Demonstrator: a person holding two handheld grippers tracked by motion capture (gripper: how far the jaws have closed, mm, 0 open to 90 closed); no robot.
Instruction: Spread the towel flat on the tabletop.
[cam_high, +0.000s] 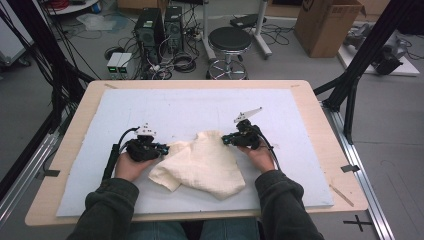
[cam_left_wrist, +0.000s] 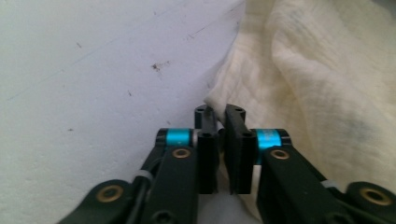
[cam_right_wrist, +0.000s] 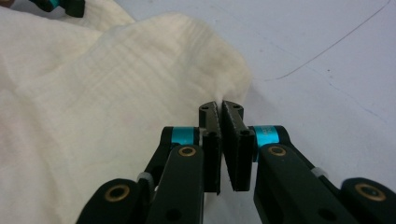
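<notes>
A crumpled cream cloth (cam_high: 202, 162) lies on the pale foam board (cam_high: 190, 107) in front of the person. My left gripper (cam_high: 166, 148) sits at the cloth's left edge, its jaws shut on a fold of the cloth (cam_left_wrist: 299, 79). In the left gripper view my left gripper (cam_left_wrist: 219, 113) pinches that edge just above the board. My right gripper (cam_high: 226, 140) is at the cloth's upper right corner. In the right gripper view my right gripper (cam_right_wrist: 220, 108) is shut on a small tuft of the cloth (cam_right_wrist: 107, 107). The left gripper's tip (cam_right_wrist: 60, 4) shows at that view's top left.
The foam board rests on a wooden table (cam_high: 320, 125). Beyond the far edge, on the floor, stand a black stool (cam_high: 229, 42), computer towers (cam_high: 160, 27) with cables, and a cardboard box (cam_high: 327, 25). Black frame posts (cam_high: 367, 47) rise at both sides.
</notes>
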